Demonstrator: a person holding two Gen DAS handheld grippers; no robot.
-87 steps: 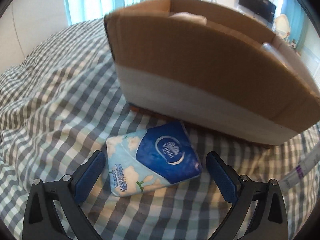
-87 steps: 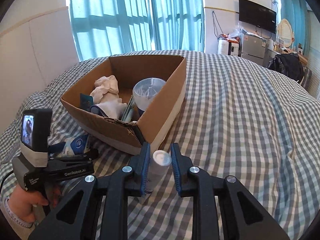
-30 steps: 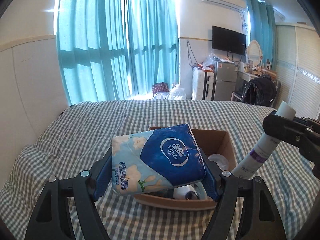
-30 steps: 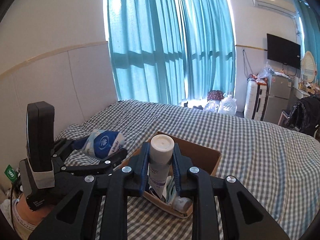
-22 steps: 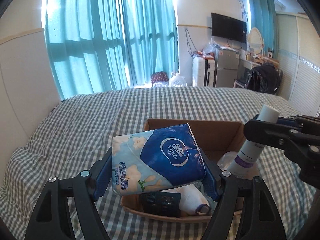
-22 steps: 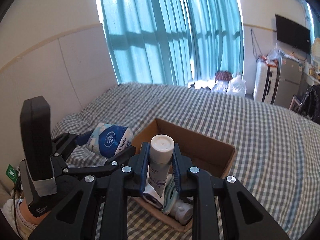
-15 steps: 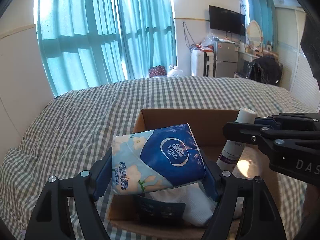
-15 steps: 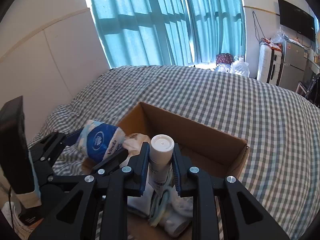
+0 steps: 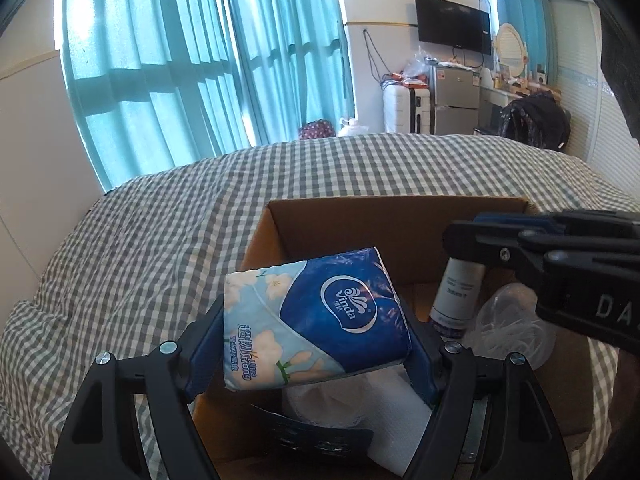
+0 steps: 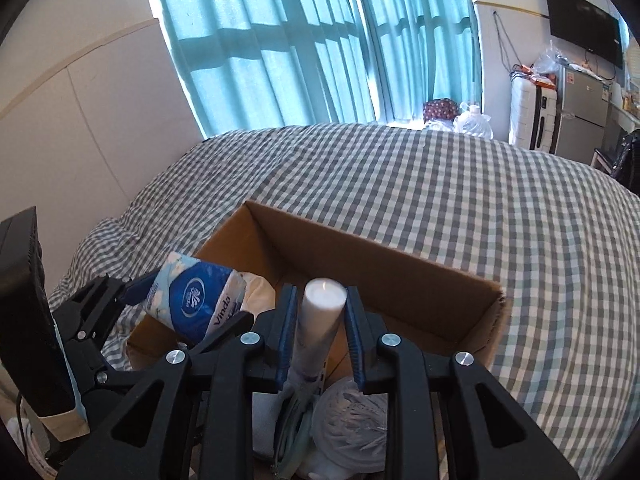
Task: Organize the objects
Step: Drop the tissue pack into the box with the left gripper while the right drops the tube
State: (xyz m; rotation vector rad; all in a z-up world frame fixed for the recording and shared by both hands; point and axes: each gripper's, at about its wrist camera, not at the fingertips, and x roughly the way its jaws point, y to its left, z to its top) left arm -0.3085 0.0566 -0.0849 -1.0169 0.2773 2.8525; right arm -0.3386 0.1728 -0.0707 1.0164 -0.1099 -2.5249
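bottle (image 10: 318, 320) base hidden, box (image 9: 392, 220) contents half-covered

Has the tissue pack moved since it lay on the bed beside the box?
Yes. The tissue pack, clamped in the left gripper, is now up off the bedspread and held over the open cardboard box.

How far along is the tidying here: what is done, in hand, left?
Done: a cloth and a clear plastic lid already lie in the box. In hand: the left gripper holds a tissue pack, the right gripper a white bottle, both over the box. Left: releasing them.
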